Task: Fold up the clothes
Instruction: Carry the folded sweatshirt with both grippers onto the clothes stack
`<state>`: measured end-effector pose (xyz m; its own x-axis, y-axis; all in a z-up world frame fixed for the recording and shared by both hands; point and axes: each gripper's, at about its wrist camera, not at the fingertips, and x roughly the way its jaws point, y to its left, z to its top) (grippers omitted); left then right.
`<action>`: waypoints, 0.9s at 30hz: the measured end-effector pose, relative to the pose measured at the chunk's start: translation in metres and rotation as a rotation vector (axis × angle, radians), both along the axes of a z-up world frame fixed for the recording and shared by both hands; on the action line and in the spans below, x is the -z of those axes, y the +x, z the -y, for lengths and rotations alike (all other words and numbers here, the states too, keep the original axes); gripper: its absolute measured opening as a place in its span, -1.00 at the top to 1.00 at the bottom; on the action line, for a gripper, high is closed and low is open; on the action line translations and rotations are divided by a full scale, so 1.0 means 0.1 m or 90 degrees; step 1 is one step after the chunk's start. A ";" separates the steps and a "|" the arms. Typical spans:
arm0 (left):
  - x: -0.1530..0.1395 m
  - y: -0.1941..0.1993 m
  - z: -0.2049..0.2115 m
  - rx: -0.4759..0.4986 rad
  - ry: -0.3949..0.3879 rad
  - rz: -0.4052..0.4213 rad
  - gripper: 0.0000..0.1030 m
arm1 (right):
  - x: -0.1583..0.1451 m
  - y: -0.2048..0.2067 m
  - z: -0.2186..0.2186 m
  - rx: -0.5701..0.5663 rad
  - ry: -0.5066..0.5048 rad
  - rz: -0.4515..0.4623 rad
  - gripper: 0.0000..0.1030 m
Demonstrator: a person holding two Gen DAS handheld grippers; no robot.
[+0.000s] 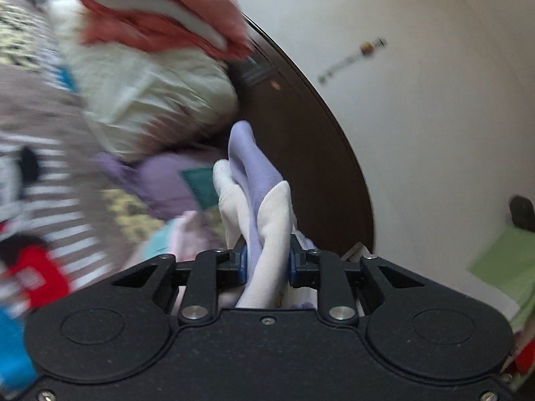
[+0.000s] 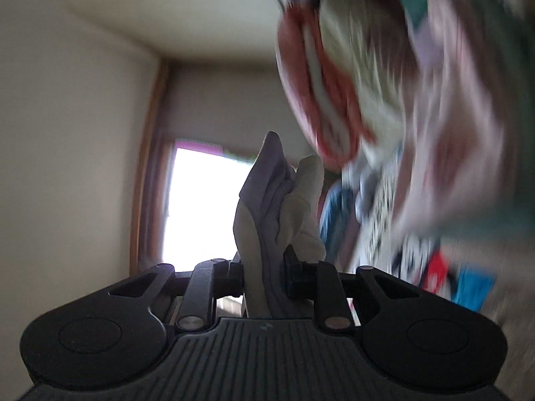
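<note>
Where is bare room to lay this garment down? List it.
Bare: only the dark table strip between the pile and its curved edge, ahead of the left gripper. Left of that, clothes are heaped. The right gripper view shows no clear surface; it is too blurred.

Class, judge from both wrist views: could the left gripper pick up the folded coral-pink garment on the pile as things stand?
Probably not. The left gripper is already shut on a lavender-and-white sock, so its jaws are occupied, though nothing visibly blocks the way to the folded coral-pink garment.
</note>
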<state>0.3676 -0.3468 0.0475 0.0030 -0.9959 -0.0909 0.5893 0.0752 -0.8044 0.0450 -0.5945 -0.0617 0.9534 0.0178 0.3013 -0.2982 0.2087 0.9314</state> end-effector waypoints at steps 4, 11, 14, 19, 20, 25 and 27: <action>-0.10 0.15 0.65 0.072 0.014 0.024 0.63 | 0.01 -0.28 0.36 0.092 0.022 0.019 0.55; 0.17 0.34 1.22 0.107 0.063 0.019 0.63 | 0.25 -0.38 0.65 0.172 0.060 0.001 0.55; 0.39 0.35 1.31 0.068 0.144 0.075 0.55 | 0.44 -0.22 0.70 0.189 0.064 -0.057 0.54; 0.39 0.01 1.13 0.000 0.138 0.193 0.18 | 0.51 -0.14 0.81 0.227 0.019 -0.213 0.25; 0.39 -0.06 1.09 -0.014 0.137 0.217 0.18 | 0.36 -0.17 0.76 0.267 -0.045 -0.235 0.21; 0.40 -0.40 0.90 -0.082 0.131 0.335 0.16 | -0.26 -0.21 0.42 0.371 -0.350 -0.244 0.14; 0.40 -0.53 0.83 -0.109 0.128 0.382 0.15 | -0.37 -0.07 0.30 0.341 -0.440 -0.245 0.09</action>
<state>0.3142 -0.4296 0.0075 0.2687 -0.9406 -0.2075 0.8978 0.3226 -0.2998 0.0378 -0.6246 -0.0247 0.9180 -0.3933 0.0516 0.2977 0.7690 0.5657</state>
